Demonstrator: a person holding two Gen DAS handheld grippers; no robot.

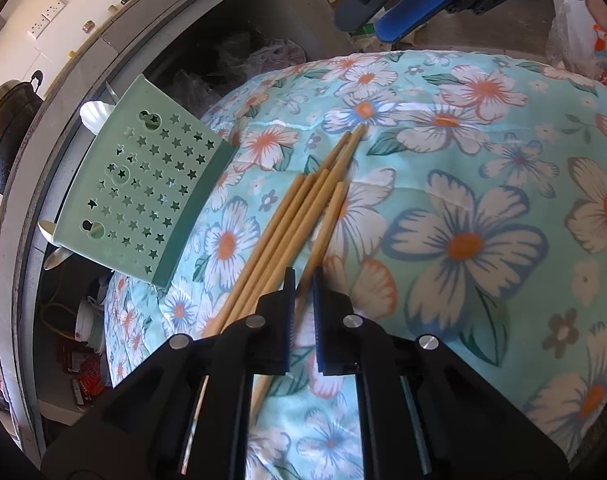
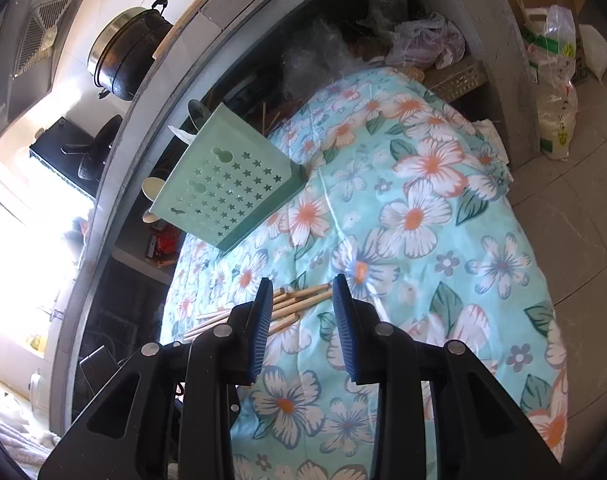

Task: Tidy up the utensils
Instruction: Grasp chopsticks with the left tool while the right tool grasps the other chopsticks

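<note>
One chopstick (image 1: 323,236) lies clamped between the left gripper's (image 1: 303,280) jaws.

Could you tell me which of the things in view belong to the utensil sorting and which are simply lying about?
Part of the job:
- wooden chopsticks on the floral cloth, one between the left gripper's closed jaws
- green star-holed utensil holder, lying tipped over
- right gripper, jaws apart and empty

Just lying about:
- black pot
- plastic bags
- rice sack

Matt wooden chopsticks (image 1: 303,216) on floral cloth (image 1: 483,208), perforated plastic holder (image 1: 143,184)
</note>
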